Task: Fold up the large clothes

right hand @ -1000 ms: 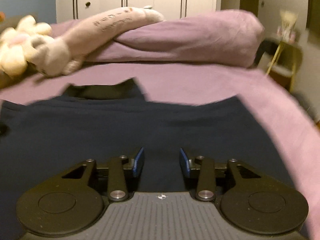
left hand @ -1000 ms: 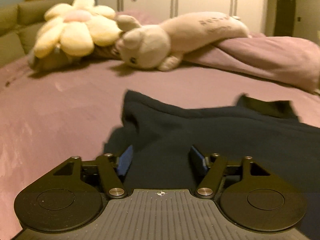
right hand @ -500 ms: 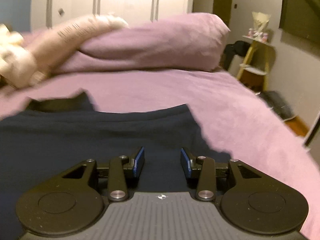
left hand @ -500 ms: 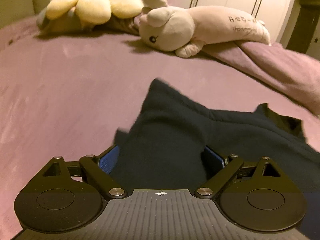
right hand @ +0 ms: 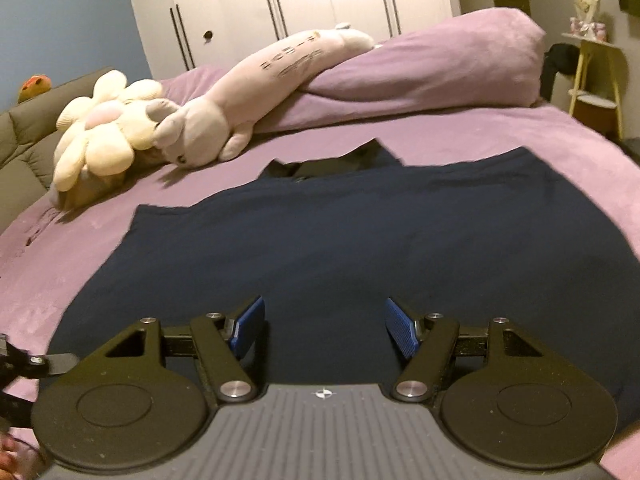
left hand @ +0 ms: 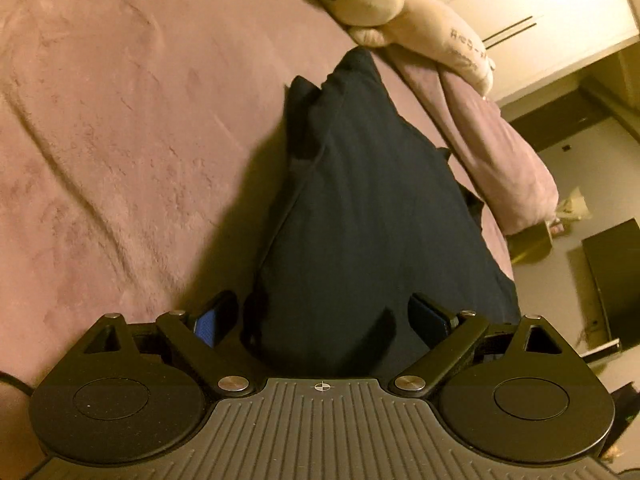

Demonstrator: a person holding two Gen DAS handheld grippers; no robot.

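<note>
Through the left wrist camera, I see my left gripper (left hand: 322,320) with its jaws spread wide and nothing pinched; the pads straddle the near edge of the dark navy, soft cotton garment (left hand: 360,208), which lies on the mauve plush bedspread (left hand: 120,120). The view is rolled, so the garment runs away from me as a tall narrow wedge, its far tip stopping just short of the long beige plush animal (left hand: 384,4). I judge the cloth lies released here so that I can line up a fresh hold on its edge for a fold. Dark lettering is stitched along the plush animal's body, but I cannot read it from this angle.

Through the right wrist camera, my right gripper (right hand: 322,328) is opening, blue pads clear of the fabric and holding nothing. The navy garment (right hand: 340,240) spreads broad and fairly flat in front of it, a darker flap showing at the far edge, towards the plush animal (right hand: 240,92). Laid flat like this it looks ready for folding. The cream flower-shaped cushion (right hand: 100,128) rests against the plush animal's head, and the heaped mauve duvet (right hand: 420,68) lies behind it, under its tail end, both well clear of the garment. The stitched characters on the plush animal's side are larger here, yet blurred; I cannot make out words. No brand shows on the garment.
</note>
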